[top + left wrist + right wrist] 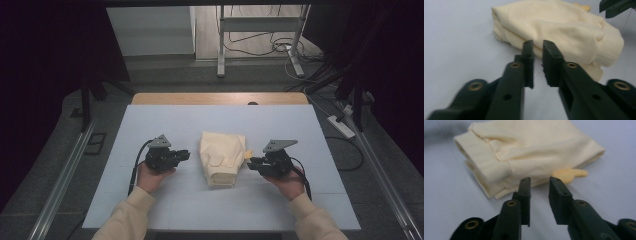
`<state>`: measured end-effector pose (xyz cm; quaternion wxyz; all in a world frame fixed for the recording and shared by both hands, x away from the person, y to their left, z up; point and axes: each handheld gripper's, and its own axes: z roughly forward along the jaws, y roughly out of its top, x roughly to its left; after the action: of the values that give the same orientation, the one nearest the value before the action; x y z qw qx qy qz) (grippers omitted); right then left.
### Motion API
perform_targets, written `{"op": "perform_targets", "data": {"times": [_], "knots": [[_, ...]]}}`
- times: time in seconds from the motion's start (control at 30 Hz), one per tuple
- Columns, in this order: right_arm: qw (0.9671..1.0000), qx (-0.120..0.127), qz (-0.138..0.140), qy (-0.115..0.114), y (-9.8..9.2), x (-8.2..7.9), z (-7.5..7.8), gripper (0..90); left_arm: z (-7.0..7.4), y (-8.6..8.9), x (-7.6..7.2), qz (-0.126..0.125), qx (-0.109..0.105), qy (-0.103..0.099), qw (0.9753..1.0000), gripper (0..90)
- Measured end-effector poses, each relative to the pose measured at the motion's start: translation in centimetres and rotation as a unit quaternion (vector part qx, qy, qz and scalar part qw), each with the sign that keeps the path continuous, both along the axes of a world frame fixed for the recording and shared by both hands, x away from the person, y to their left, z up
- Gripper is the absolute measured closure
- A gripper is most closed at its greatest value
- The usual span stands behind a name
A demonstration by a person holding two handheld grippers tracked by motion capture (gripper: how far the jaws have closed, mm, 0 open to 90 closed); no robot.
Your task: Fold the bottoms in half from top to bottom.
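A folded cream garment lies in the middle of the pale table surface, its ribbed cuff end toward the person. My left gripper is held just left of it, apart from the cloth, jaws pointing at it. In the left gripper view the jaws stand slightly apart with nothing between them, and the garment is close ahead. My right gripper sits just right of the garment, open and empty. A small yellow tab sticks out from under the garment right in front of it.
The table's wooden far edge runs behind the pale surface. Beyond it on the floor are a metal stand and loose cables. A power strip lies off the table to the right. Bare surface surrounds the garment.
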<state>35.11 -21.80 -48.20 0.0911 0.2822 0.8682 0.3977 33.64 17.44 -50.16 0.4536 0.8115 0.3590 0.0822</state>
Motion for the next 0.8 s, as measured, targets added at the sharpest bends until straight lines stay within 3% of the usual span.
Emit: {"op": "perform_targets", "data": {"times": [0.17,0.3,0.6,0.8], "knots": [[0.9998,-0.019,-0.005,-0.003,-0.7,-0.4,-0.6,50.6,-0.3,0.1,-0.8,-0.001,0.02,0.019,0.9996,50.0],[0.9998,-0.016,-0.011,0.0,-1.4,-0.6,-1.0,42.8,-0.5,0.1,-1.7,-0.005,0.036,0.022,0.9991,41.7],[0.9999,-0.01,-0.011,0.006,-2.8,-1.7,-1.9,38.7,-1.0,1.5,-3.5,0.0,0.035,0.025,0.9991,37.0],[0.9998,0.009,-0.017,-0.001,-4.3,-2.6,-2.0,37.7,-1.6,2.5,-4.7,0.008,0.032,0.03,0.999,36.4]]}}
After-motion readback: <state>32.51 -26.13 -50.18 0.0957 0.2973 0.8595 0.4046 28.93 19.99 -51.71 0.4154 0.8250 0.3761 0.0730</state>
